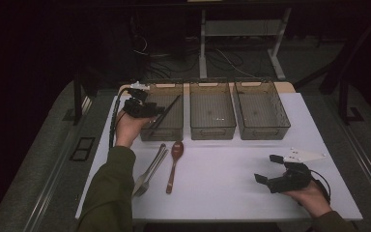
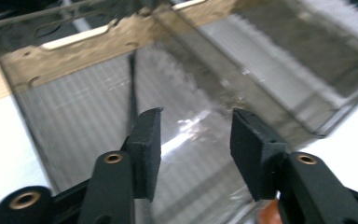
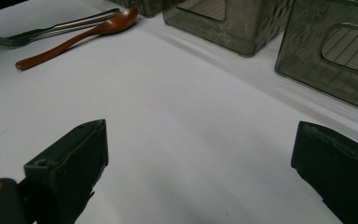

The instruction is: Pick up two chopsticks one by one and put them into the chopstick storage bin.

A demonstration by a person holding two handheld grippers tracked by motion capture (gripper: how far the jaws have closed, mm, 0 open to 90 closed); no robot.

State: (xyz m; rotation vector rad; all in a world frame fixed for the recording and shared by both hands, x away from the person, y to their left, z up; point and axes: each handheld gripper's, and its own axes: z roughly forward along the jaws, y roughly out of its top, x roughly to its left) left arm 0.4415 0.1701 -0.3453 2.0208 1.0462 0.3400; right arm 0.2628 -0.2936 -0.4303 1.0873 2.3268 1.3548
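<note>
A thin dark stick (image 1: 170,107) leans slantwise in the left of three smoky plastic bins (image 1: 174,134). My left gripper (image 1: 157,110) hovers over that bin's near left corner. In the left gripper view its jaws (image 2: 196,116) stand apart above the ribbed bin floor; the stick (image 2: 133,88) runs down past the left pad (image 2: 147,149), and nothing is pressed between the pads. My right gripper (image 1: 266,168) rests low over the white table (image 1: 222,188) at the front right, open wide (image 3: 200,128) with bare tabletop between its fingers.
The middle bin (image 1: 212,131) and the right bin (image 1: 265,131) stand in a row behind the table's centre. Two metal forks (image 1: 149,171) and a brown wooden spoon (image 1: 174,164) lie in front of the left bin. Dark floor and desk legs lie beyond.
</note>
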